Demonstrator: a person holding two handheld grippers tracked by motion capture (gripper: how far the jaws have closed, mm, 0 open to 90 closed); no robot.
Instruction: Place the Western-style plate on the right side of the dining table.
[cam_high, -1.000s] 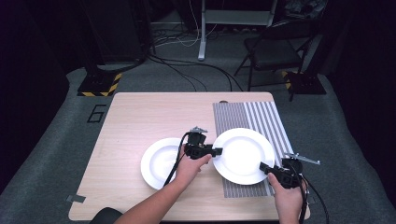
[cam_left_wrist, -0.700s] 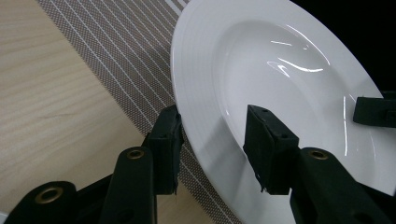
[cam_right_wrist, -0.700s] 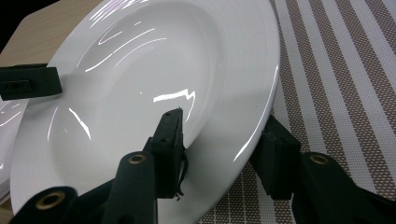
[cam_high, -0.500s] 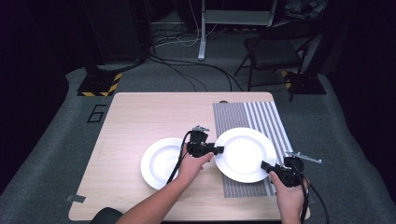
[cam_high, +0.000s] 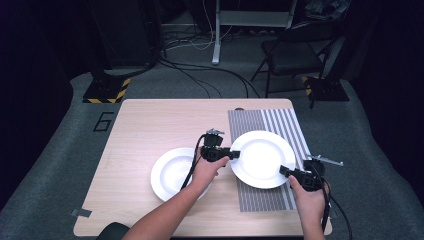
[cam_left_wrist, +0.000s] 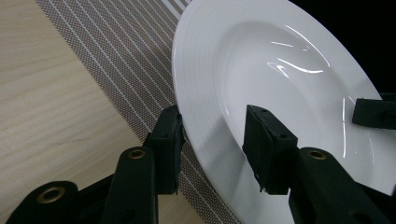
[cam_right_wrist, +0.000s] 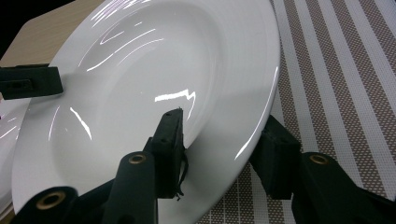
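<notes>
Straddling the plate's (cam_high: 262, 157) opposite rims, both tongs.

The plate (cam_high: 262, 158) on the striped mat (cam_high: 260, 200) has been shifted only a touch (if at all) between the left gripper (cam_high: 235, 154) and the right gripper (cam_high: 283, 170). The left gripper's jaws have been drawn in slightly around the rim; in the left gripper view, one jaw is seen over it, one beneath.

Glossy white ceramic plate (cam_high: 262, 158)
</notes>
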